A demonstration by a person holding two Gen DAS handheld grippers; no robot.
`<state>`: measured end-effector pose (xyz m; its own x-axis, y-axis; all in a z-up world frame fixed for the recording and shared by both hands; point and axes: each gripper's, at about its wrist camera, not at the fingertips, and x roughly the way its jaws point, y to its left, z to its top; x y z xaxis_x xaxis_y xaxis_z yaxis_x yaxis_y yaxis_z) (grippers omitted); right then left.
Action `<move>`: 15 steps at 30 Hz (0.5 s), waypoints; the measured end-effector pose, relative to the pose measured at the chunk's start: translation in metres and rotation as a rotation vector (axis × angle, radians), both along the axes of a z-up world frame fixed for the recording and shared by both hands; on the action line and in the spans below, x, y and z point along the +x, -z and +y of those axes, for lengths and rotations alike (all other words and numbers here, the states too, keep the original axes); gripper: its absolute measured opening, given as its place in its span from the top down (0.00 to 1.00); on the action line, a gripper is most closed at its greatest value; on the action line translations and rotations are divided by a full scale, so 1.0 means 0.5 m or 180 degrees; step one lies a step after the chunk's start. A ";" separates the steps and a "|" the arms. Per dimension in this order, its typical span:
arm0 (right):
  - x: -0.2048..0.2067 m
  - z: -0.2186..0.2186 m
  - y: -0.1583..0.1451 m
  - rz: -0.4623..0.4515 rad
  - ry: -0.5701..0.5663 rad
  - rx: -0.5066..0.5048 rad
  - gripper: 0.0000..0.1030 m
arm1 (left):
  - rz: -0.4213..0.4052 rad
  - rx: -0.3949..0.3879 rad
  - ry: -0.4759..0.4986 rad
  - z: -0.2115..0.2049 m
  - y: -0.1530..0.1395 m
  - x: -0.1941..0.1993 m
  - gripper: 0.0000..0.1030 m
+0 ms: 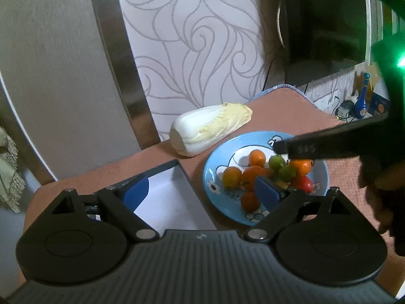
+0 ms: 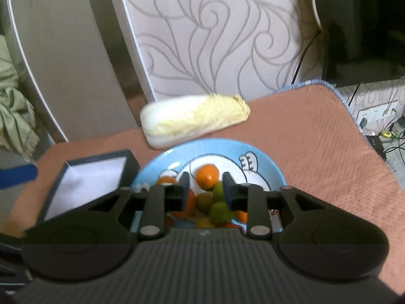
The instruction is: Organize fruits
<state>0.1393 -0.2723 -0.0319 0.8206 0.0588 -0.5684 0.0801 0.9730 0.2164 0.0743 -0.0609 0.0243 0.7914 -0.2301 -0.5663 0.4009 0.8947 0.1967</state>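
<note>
A blue cartoon plate (image 1: 215, 163) (image 2: 268, 162) holds several small fruits: orange ones (image 1: 257, 157) (image 2: 207, 173), green ones (image 1: 277, 161) (image 2: 219, 209) and a red one (image 1: 302, 183). A dark box with a white inside (image 1: 167, 197) (image 2: 88, 177) lies left of the plate. My left gripper (image 1: 202, 190) is open and empty, one finger over the box, the other over the plate's near side. My right gripper (image 2: 205, 190) is open above the fruits, holding nothing; its finger (image 1: 316, 147) reaches in from the right in the left wrist view.
A napa cabbage (image 1: 210, 133) (image 2: 195, 121) lies behind the plate on the reddish-brown table mat (image 1: 291, 111) (image 2: 316, 131). A patterned wall panel stands behind. A dark screen is at the back right. Cables and a blue bottle (image 1: 362, 98) sit beyond the table's right edge.
</note>
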 end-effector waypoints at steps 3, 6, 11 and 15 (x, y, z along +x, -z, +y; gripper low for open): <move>-0.033 0.005 -0.030 -0.0096 0.0101 0.0050 0.61 | -0.0031 -0.0026 -0.0059 0.017 -0.005 -0.001 0.10; -0.094 0.012 -0.057 -0.0086 0.0228 0.0130 0.61 | 0.0000 -0.0097 -0.0049 0.032 -0.009 -0.001 0.10; -0.216 0.055 -0.081 0.0090 0.0388 0.0238 0.61 | 0.0080 -0.0266 0.0099 0.033 -0.013 -0.016 0.10; -0.296 0.101 -0.089 0.0198 0.0426 0.0128 0.61 | 0.0106 -0.0397 0.0239 0.019 -0.017 -0.039 0.10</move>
